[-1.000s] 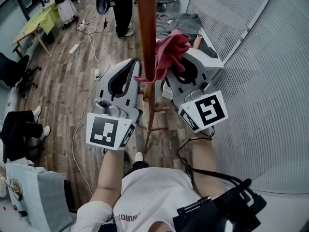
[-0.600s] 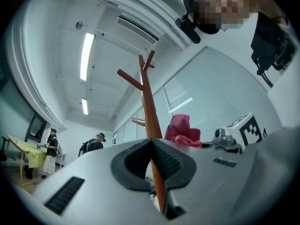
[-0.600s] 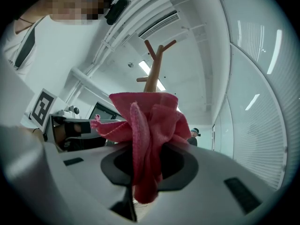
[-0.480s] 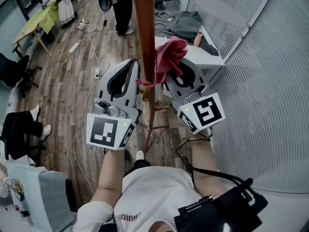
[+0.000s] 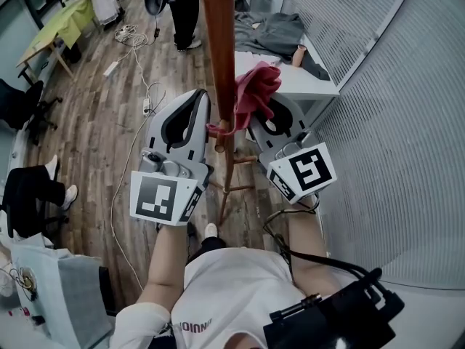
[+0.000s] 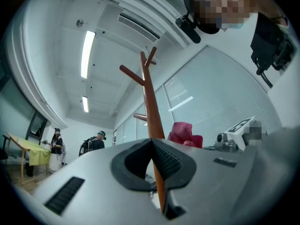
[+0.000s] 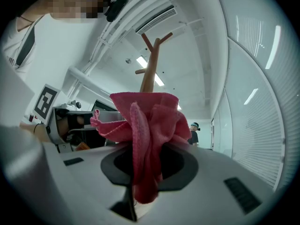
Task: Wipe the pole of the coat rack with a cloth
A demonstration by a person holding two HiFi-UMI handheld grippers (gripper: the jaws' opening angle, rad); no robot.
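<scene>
Now the right gripper (image 5: 270, 107) pinches the pink cloth (image 5: 254, 89) against the right side of the coat rack's pole (image 5: 220, 49). The left gripper (image 5: 202, 100), jaws pressed together, sits just left of the pole.

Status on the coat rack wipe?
Left gripper shut, tips beside the pole. Right gripper shut on cloth, cloth against pole. No obstruction seen on pole.

Both forearms reach forward, grippers pointing up: the left gripper (image 5: 205, 97) with fingers together, the right gripper (image 5: 263, 116) pinching the cloth (image 5: 256, 91).
</scene>
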